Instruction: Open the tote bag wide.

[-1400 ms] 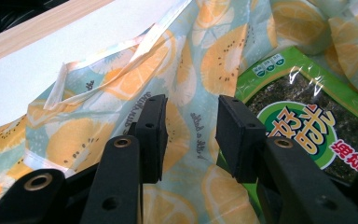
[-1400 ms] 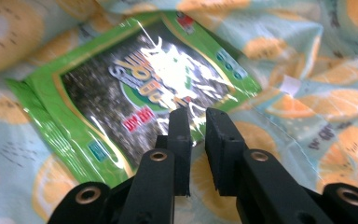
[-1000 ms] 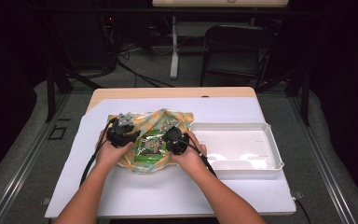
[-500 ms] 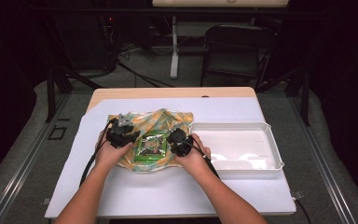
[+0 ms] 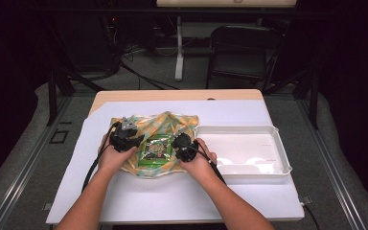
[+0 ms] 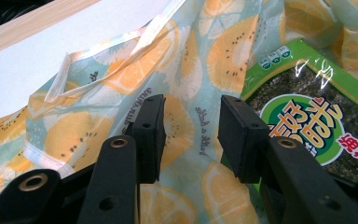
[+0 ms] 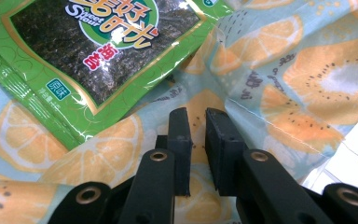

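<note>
A green seaweed snack packet (image 5: 156,150) lies on top of the fruit-print fabric bag (image 5: 160,124), spread flat on the table (image 5: 230,201) just left of the white tray (image 5: 273,168). The left gripper (image 6: 191,128) has its jaws apart over the cloth, having just eased wider, nothing pinched. The right gripper (image 7: 196,154) is nearly closed, apparently pinching a fold of the bag. The packet looks not yet bagged; packing seems barely begun.

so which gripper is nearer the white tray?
Right. The right gripper sits on the fruit-print bag at the seaweed packet's right edge, just beside the white tray. The left gripper is across the packet, farther from it.
</note>
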Tool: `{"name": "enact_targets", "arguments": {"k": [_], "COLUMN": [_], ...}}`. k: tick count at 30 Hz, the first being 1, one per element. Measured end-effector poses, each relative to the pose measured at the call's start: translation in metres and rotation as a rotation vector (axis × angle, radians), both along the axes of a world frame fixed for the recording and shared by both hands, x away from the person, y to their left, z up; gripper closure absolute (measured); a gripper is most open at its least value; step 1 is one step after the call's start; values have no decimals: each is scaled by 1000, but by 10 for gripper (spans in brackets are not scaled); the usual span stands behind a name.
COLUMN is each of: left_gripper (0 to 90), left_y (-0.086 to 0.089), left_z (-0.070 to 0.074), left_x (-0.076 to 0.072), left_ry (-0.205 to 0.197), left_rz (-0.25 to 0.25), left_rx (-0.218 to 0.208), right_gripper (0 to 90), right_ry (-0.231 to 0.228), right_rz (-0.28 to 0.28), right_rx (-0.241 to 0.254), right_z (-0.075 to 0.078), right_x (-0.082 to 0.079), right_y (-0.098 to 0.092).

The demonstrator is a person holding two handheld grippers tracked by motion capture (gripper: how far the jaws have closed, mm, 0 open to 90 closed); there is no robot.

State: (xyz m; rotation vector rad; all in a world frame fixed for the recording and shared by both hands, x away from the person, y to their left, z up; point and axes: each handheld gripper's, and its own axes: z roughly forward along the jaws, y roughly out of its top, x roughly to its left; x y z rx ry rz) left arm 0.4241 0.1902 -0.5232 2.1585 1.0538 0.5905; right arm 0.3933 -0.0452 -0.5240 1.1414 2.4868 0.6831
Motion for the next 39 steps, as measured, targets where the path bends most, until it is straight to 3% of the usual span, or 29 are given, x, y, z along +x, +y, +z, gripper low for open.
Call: {"name": "enact_targets", "arguments": {"k": [20, 28, 38, 39], "left_gripper": [605, 606, 719, 733], "left_y": [4, 8, 12, 13], "left_z": [3, 14, 15, 13], "left_x": [-3, -12, -27, -28], "left_ry": [-6, -20, 30, 20], "left_rz": [12, 10, -19, -13], "left_rx": [-17, -35, -27, -29], "right_gripper": [771, 780, 789, 791], "right_ry": [-1, 10, 19, 17], "right_rz": [14, 32, 48, 46], "right_rx": [-13, -43, -64, -60], "right_z": [-4, -8, -15, -15], "right_x": [-2, -3, -4, -4], "right_y": [3, 7, 10, 10]}}
